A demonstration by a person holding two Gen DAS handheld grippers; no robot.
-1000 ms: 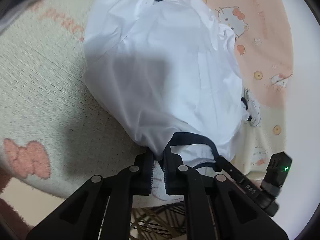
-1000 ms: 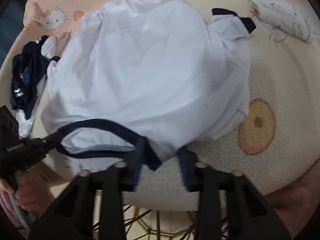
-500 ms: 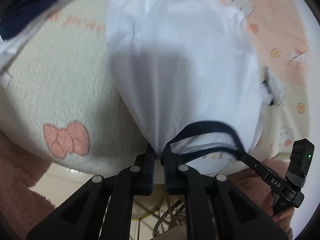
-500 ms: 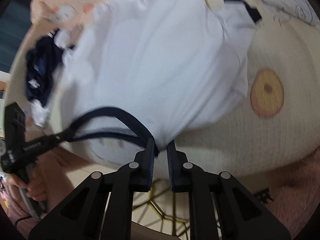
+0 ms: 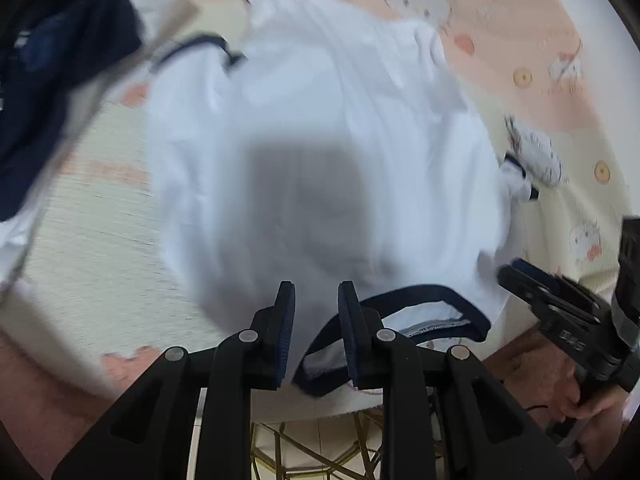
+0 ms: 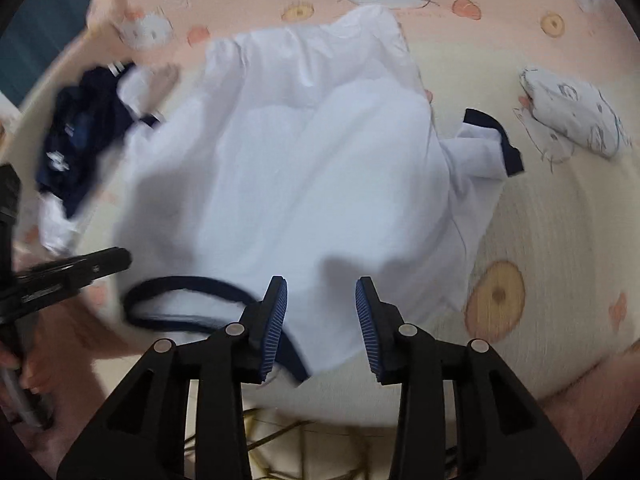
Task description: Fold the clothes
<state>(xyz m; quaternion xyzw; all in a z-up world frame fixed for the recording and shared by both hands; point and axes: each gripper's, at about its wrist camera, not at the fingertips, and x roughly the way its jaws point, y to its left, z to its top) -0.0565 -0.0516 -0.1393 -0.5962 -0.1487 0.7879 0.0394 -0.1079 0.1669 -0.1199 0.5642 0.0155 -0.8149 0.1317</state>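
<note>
Left gripper (image 5: pixel 316 332) jaws opening, narrow gap; navy-trimmed collar that was pinched now loose. Right gripper (image 6: pixel 322 326) likewise opening, wider, shoulder released. One white navy-trimmed cotton T-shirt (image 6: pixel 304 184) lies spread at 12 o'clock, ready for folding. One navy-and-white crumpled garment (image 6: pixel 84 140) at 10; one printed bundle (image 6: pixel 576 120) at 2.

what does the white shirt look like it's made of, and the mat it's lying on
White shirt: looks like thin, soft woven or knit cloth, matte; it drapes in loose creases, with dark ribbed-looking trim at the neck. Exact fibre can't be told.
Mat: seems a fuzzy, towel-like pile fabric, matte, showing fine rows of texture and printed cartoon figures.
</note>
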